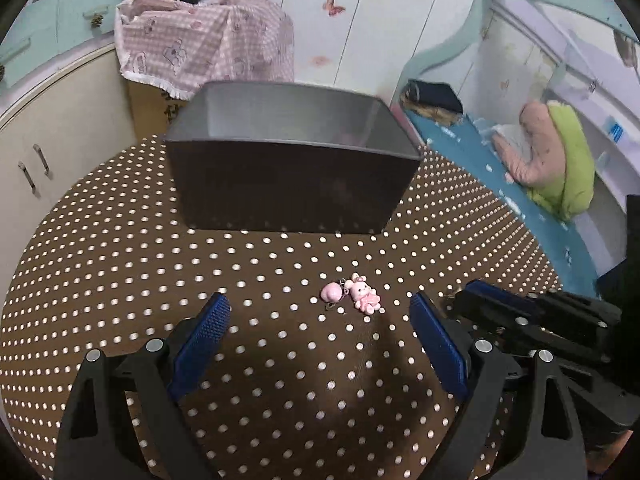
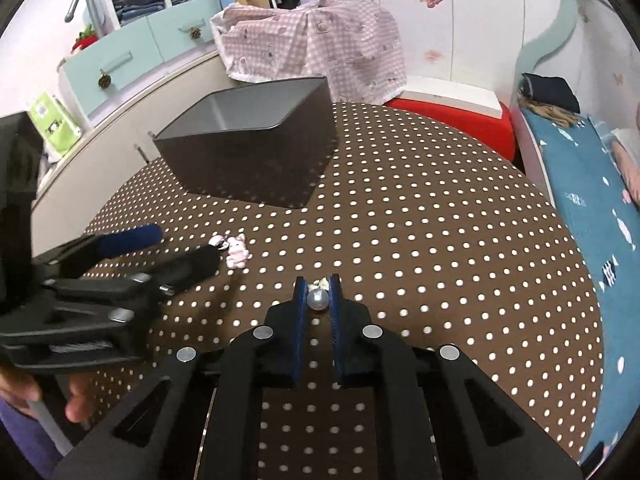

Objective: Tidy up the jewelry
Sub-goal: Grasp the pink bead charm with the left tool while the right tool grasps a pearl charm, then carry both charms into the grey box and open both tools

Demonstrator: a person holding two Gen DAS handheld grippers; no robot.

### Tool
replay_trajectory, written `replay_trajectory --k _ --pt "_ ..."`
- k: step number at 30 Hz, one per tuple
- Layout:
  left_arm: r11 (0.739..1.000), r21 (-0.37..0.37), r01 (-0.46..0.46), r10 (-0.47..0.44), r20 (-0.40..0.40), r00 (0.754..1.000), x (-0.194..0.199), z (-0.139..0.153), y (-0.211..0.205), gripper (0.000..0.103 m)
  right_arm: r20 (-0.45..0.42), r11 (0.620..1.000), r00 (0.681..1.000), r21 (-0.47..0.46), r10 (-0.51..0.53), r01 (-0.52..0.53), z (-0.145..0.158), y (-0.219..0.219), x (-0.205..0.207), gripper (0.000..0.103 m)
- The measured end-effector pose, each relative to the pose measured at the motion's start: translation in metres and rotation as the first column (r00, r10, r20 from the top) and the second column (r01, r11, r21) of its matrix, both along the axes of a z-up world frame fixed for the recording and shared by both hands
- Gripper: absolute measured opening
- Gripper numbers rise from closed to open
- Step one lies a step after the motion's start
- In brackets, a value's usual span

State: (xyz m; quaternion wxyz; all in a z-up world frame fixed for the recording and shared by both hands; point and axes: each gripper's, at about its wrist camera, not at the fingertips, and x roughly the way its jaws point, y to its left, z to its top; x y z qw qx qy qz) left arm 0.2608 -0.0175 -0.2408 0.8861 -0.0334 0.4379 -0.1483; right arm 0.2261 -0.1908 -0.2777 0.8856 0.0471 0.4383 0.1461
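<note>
A pink bunny charm with a pink ball lies on the brown polka-dot table, just ahead of my left gripper, which is open and empty. The charm also shows in the right wrist view, beside the left gripper. My right gripper is shut on a pearl piece, held between its blue pads low over the table. The right gripper shows at the right edge of the left wrist view. A dark grey open box stands at the table's far side.
The round table is covered by a dotted brown cloth. A bed with a blue sheet is at the right, a cream cabinet at the left, and a pink checked cloth over something behind the box.
</note>
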Motion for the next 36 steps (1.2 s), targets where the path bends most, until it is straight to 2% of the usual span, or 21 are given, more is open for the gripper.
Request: replay_trajectory --k 3,5,9,11,13,15,19,20,21,23,31,33,36 --pt "1.0 0.017 0.006 -0.006 -0.007 1.0 0.005 -0.003 -0.008 0.086 0.004 1.0 1.0 0.014 0.001 -0.001 0.0 -0.005 0.003 0.012" --pt "0.999 0.05 0.009 -0.009 0.0 1.0 0.007 -0.003 -0.012 0.081 0.003 1.0 1.0 0.022 0.005 -0.005 -0.001 -0.006 0.005 0.012" --pt "0.991 0.134 0.014 -0.017 0.019 1.0 0.011 -0.005 -0.019 0.063 0.003 1.0 1.0 0.027 0.014 -0.014 -0.002 -0.002 0.006 0.012" --pt "0.991 0.129 0.03 -0.033 0.021 0.999 0.01 -0.005 -0.02 0.056 -0.001 0.999 1.0 0.033 0.019 -0.019 -0.002 -0.001 0.007 0.012" --pt "0.992 0.119 0.047 -0.05 0.026 0.998 0.01 -0.004 -0.018 0.037 0.001 0.999 1.0 0.033 0.022 -0.022 -0.002 0.0 0.007 0.012" --pt "0.993 0.095 0.074 -0.076 0.022 0.997 0.009 -0.004 -0.017 0.028 0.002 0.999 1.0 0.033 0.025 -0.025 -0.001 0.002 0.009 0.012" --pt "0.994 0.066 0.083 -0.084 0.016 0.996 0.008 -0.002 -0.011 0.025 0.002 0.999 1.0 0.04 0.031 -0.031 0.0 0.006 0.009 0.012" --pt "0.995 0.056 0.085 -0.086 0.017 0.996 0.008 -0.001 -0.009 0.022 0.002 0.999 0.999 0.038 0.032 -0.032 0.0 0.007 0.01 0.012" --pt "0.995 0.046 0.088 -0.089 0.016 0.996 0.009 0.0 -0.006 0.009 0.004 0.999 0.999 0.038 0.033 -0.033 0.001 0.009 0.01 0.012" --pt "0.996 0.021 0.092 -0.091 -0.013 0.996 0.008 -0.001 -0.001 0.009 0.006 0.999 0.999 0.041 0.035 -0.035 0.003 0.011 0.01 0.012" --pt "0.995 0.007 0.097 -0.097 -0.009 0.995 -0.002 0.001 0.009 0.009 0.007 0.998 0.999 0.046 0.043 -0.043 0.011 0.022 0.012 0.012" --pt "0.995 -0.013 0.103 -0.103 -0.004 0.995 -0.004 0.007 0.012 0.009 0.021 0.998 0.999 0.043 0.049 -0.05 0.017 0.024 0.01 0.012" --pt "0.993 -0.047 0.112 -0.109 0.047 0.993 -0.013 0.029 0.02 0.009 0.05 0.997 0.997 0.053 0.055 -0.057 0.032 0.026 0.009 0.012"
